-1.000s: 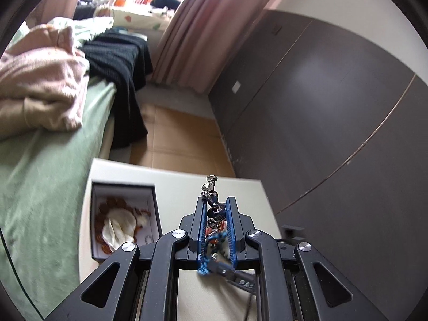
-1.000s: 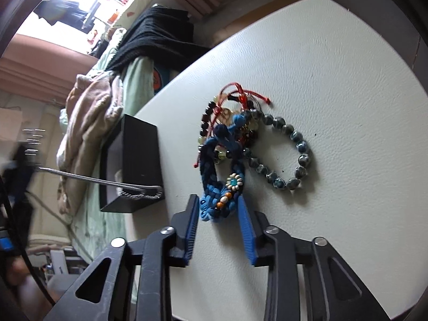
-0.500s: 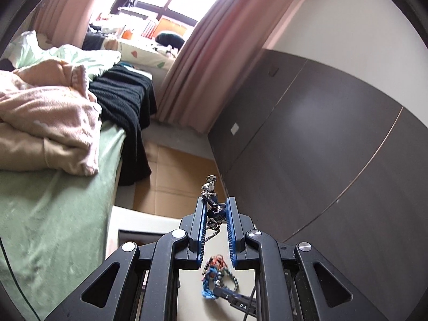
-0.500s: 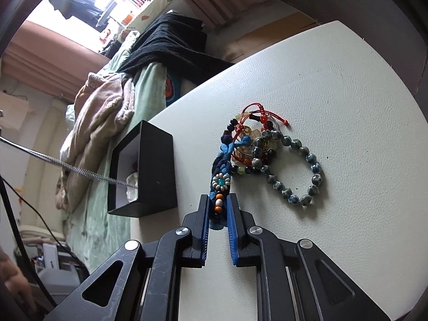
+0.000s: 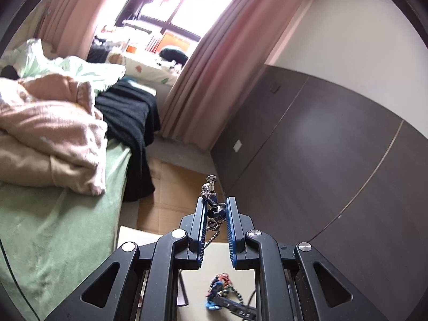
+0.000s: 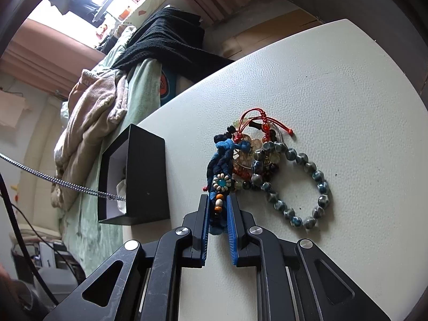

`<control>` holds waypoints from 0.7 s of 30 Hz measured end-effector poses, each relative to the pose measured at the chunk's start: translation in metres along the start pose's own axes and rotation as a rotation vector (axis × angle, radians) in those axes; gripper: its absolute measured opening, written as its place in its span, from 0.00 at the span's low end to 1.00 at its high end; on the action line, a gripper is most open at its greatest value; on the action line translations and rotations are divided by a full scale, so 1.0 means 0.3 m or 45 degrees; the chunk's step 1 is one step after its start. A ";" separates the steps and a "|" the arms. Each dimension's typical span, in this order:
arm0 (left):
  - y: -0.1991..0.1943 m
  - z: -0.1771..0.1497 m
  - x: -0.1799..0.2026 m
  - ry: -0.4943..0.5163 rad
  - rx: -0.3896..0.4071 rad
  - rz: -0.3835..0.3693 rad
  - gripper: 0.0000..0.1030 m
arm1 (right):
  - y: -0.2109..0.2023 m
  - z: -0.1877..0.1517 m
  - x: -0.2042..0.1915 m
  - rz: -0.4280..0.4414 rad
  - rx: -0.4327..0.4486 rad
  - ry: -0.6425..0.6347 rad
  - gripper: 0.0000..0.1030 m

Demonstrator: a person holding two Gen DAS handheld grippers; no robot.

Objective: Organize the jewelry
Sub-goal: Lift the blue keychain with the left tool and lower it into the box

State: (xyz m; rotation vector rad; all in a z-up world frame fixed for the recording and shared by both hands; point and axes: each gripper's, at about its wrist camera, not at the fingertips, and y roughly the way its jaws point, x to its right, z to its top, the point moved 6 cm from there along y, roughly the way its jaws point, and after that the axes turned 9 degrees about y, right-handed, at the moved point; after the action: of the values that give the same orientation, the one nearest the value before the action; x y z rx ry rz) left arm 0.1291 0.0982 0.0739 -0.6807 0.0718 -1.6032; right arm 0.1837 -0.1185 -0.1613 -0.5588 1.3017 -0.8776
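Note:
My left gripper [image 5: 216, 205] is shut on a silver chain necklace [image 5: 211, 187] with dark beads, held high above the white table [image 5: 198, 272]. The chain [image 6: 61, 183] hangs slanting down into the open black box [image 6: 144, 176] in the right wrist view. My right gripper [image 6: 217, 203] is shut on the end of a blue braided bracelet [image 6: 220, 171] with a flower bead, lying on the table [image 6: 334, 101]. It lies tangled with a red cord bracelet [image 6: 256, 123] and a grey-blue bead bracelet [image 6: 299, 184].
A bed with green sheet [image 5: 53, 214], pink blanket [image 5: 45, 131] and black cloth [image 5: 131, 117] runs along the table's left side. Dark wall panels [image 5: 321, 160] stand to the right. Wooden floor [image 5: 171, 187] lies beyond the table's far edge.
My left gripper has risen with the necklace, so the chain stretches up from the box. My right gripper has closed on the blue braided bracelet's end.

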 end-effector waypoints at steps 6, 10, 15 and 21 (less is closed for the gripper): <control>0.078 -0.086 -0.074 -0.023 -0.115 0.073 0.14 | -0.011 0.004 0.001 0.003 0.006 0.005 0.14; 0.133 -0.164 -0.098 -0.036 -0.207 0.106 0.14 | -0.022 0.006 0.004 0.000 0.015 0.009 0.14; 0.216 -0.274 -0.113 -0.030 -0.328 0.134 0.14 | -0.042 0.003 0.004 -0.001 0.031 0.013 0.14; 0.278 -0.374 -0.181 -0.082 -0.436 0.208 0.15 | -0.070 -0.004 -0.020 0.026 0.057 0.000 0.14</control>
State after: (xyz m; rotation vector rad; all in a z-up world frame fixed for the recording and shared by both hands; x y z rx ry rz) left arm 0.1511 0.0962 -0.0746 -0.9650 0.3526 -1.4230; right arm 0.1774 -0.1257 -0.1415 -0.5101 1.2824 -0.8879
